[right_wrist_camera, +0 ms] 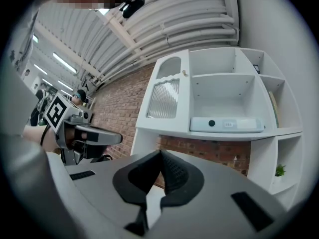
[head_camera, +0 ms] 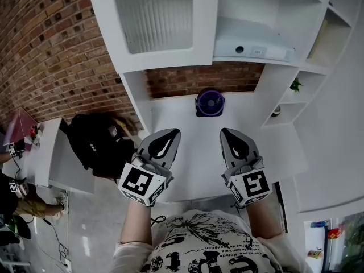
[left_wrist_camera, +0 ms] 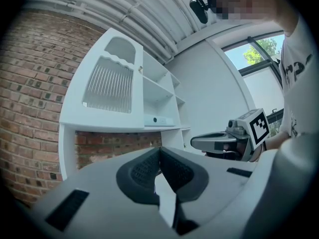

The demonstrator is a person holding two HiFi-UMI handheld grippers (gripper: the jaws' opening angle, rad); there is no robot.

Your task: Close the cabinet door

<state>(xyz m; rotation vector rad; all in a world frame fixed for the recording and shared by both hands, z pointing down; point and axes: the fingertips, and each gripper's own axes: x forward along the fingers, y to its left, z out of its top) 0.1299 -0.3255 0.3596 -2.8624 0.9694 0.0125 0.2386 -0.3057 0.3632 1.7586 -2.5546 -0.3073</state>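
while both grippers hang level over the white surface (head_camera: 196,165), the left gripper (head_camera: 172,133) has its fingers pressed together with nothing between them. right gripper (head_camera: 226,132): same, fingers together, empty. white cabinet door with ribbed glass panel (head_camera: 162,19) covers the upper left compartment, ahead of and above both grippers, well apart from them. small round purple fan (head_camera: 210,103) stands at the back of the surface, against the brick.
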